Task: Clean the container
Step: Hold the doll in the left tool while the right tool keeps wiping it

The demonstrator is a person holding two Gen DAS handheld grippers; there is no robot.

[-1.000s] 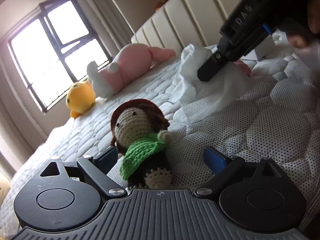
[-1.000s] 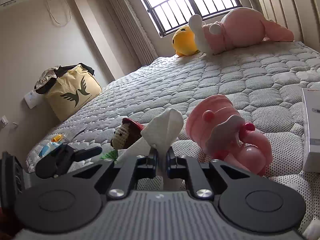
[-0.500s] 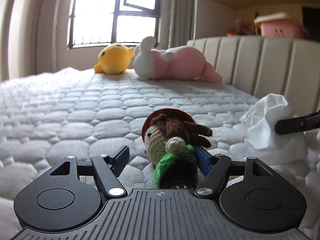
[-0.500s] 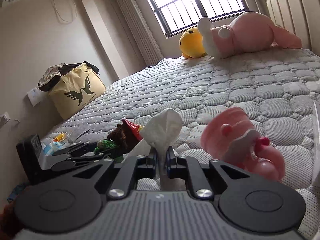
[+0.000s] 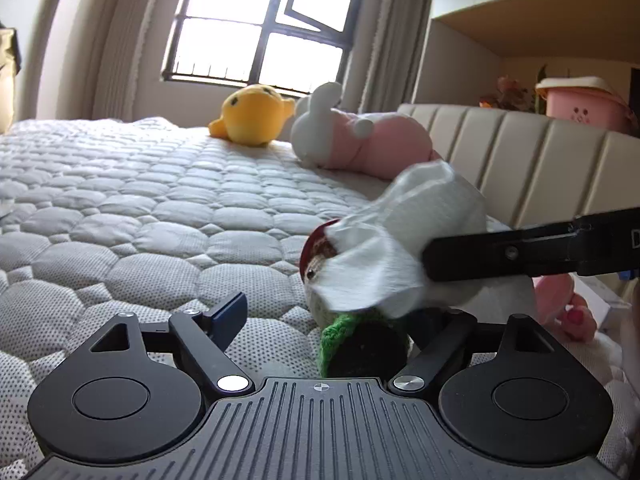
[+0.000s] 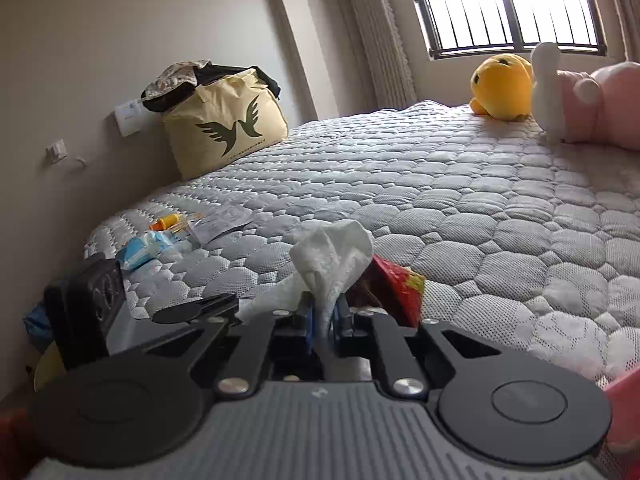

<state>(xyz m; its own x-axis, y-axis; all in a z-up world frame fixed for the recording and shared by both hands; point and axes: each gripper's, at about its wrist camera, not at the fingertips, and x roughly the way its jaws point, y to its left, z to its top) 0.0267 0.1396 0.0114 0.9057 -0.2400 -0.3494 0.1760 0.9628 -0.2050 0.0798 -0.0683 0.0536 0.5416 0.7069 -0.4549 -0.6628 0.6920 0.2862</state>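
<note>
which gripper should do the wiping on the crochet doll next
Right. The right gripper is shut on the white tissue, which already lies against the crochet doll. The left gripper is open around the doll, better placed to steady it.

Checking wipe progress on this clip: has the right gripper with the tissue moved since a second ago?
Yes. In the left wrist view, the right gripper came down from near the headboard, and its tissue now covers the crocheted doll's face.
</note>
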